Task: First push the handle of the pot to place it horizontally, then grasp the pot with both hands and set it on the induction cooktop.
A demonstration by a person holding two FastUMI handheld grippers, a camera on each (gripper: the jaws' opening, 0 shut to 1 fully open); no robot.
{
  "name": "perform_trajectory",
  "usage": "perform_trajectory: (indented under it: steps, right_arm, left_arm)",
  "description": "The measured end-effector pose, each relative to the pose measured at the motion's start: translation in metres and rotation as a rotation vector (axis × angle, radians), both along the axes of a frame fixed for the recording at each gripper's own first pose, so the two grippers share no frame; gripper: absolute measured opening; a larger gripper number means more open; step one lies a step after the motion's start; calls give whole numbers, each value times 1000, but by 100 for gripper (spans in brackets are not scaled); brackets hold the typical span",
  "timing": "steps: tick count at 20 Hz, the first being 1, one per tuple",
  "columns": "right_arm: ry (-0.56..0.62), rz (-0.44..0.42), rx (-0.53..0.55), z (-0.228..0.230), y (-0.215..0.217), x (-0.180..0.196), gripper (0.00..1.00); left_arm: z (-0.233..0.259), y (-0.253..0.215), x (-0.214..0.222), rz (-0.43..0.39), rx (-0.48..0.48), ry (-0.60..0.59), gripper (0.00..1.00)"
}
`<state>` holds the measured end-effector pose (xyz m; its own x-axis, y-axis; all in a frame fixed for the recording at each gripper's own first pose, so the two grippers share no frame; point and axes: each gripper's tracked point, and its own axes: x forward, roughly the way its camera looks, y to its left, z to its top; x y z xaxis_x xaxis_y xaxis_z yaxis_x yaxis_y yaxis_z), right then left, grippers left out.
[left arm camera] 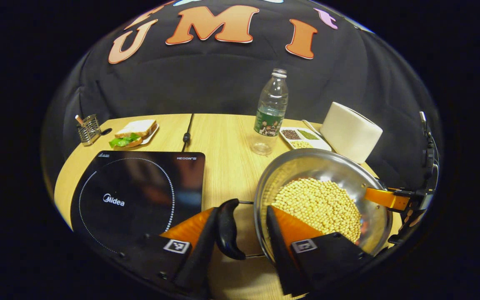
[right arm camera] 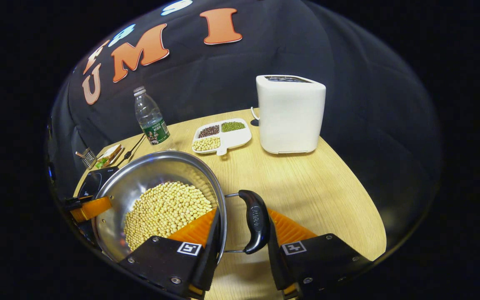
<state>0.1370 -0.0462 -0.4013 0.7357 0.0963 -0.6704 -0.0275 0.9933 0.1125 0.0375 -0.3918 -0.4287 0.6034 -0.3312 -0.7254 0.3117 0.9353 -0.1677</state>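
Observation:
A steel pot [left arm camera: 306,164] holding soybeans [left arm camera: 319,206] sits on the wooden table to the right of the black induction cooktop [left arm camera: 136,196]. My left gripper [left arm camera: 242,210] straddles the pot's near rim and black side handle [left arm camera: 227,229], one finger outside the handle and one inside the pot, both pressing. In the right gripper view my right gripper [right arm camera: 243,212] clamps the opposite black handle [right arm camera: 256,223] and rim of the pot [right arm camera: 152,166] the same way. Each view shows the other gripper's orange finger [left arm camera: 386,198] [right arm camera: 92,208] at the far rim. A corner of the cooktop [right arm camera: 92,183] peeks out behind the pot.
A clear bottle [left arm camera: 271,110] and a divided dish of beans [left arm camera: 302,139] stand behind the pot. A white toaster [right arm camera: 290,114] is at the back right. A sandwich [left arm camera: 136,133], a wire utensil holder [left arm camera: 88,129] and a black cable [left arm camera: 187,133] lie behind the cooktop.

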Motion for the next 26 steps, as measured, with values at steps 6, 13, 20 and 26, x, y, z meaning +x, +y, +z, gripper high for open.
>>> perform_trajectory:
  steps: [6, 13, 20, 26]
  right_arm:
    - [-3, -68, 37, 3, -2, -5, 53]
    - [-35, -118, 82, 34, 1, -23, 49]
    - [-101, -89, 92, 90, 38, -32, 49]
    - [-131, -56, 103, 118, 85, -35, 49]
  left_arm:
    - [-1, -6, -6, -8, 22, 46, 57]
    - [42, 3, -9, -23, 14, -7, 53]
    - [98, 42, -1, -6, 3, -73, 51]
    - [123, 94, 6, 34, -4, -98, 51]
